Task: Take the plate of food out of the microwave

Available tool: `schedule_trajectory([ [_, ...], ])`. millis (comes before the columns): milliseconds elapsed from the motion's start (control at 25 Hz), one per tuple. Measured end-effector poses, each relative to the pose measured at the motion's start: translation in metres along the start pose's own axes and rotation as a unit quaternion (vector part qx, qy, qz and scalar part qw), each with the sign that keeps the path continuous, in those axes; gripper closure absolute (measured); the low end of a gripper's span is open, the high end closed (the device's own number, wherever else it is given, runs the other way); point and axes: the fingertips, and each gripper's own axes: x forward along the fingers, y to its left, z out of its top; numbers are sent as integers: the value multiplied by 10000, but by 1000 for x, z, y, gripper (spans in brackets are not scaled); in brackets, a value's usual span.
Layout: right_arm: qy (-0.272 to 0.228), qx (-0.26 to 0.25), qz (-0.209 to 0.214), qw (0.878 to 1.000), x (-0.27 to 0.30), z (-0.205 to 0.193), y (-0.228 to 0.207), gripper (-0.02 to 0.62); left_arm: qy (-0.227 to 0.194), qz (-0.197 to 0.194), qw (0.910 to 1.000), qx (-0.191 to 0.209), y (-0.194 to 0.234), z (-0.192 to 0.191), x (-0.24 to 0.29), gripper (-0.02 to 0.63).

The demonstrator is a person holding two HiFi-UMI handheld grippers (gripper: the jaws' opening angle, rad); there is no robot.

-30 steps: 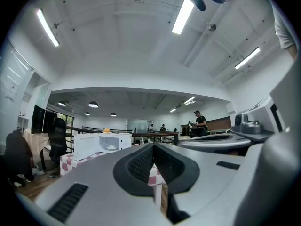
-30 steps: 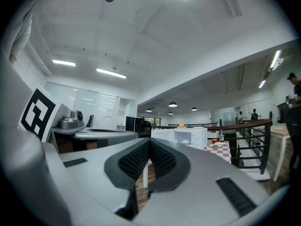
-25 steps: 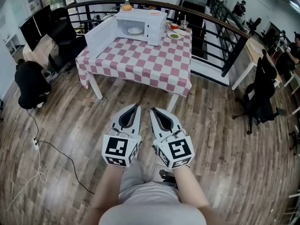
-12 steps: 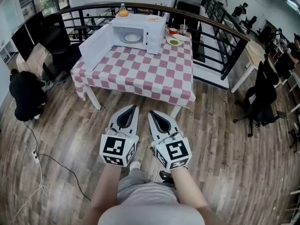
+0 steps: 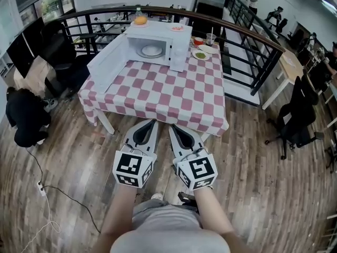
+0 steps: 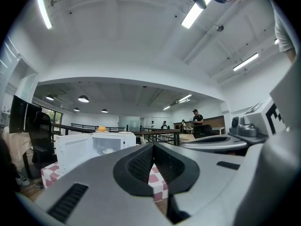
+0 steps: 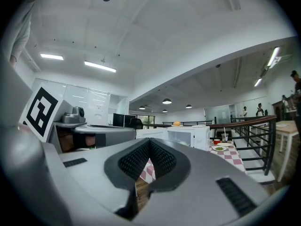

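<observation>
Holding the left gripper (image 5: 151, 122) and right gripper (image 5: 172, 125) side by side before the checkered table (image 5: 174, 96), you have both jaw pairs closed and empty. The plate of food (image 5: 151, 50) sits inside the microwave (image 5: 178, 49) at the far end, its door (image 5: 108, 62) swung open leftward. Small dishes (image 5: 200, 55) crowd its right, and an orange (image 5: 140, 20) sits on top.

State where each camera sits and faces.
Head view: on the person's head, facing forward and steeply down at the checkered table and open microwave; shows left gripper, right gripper and forearms.
Left gripper view: on the left gripper, along its shut jaws toward the microwave; right gripper at right.
Right gripper view: on the right gripper, along its shut jaws toward the table; left gripper at left.
Shared: both gripper views catch the microwave.
</observation>
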Motion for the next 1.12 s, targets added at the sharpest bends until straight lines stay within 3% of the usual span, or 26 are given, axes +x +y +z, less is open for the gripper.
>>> schedule_trajectory([
  [520,176,94,-102,9997,72,-20,-21,571,71,-124,9999,-16,59,-11,52,603],
  [1120,384,101,82,9992,159,-41,-69,571,266,147,9995,-40,127,-25,133,603],
])
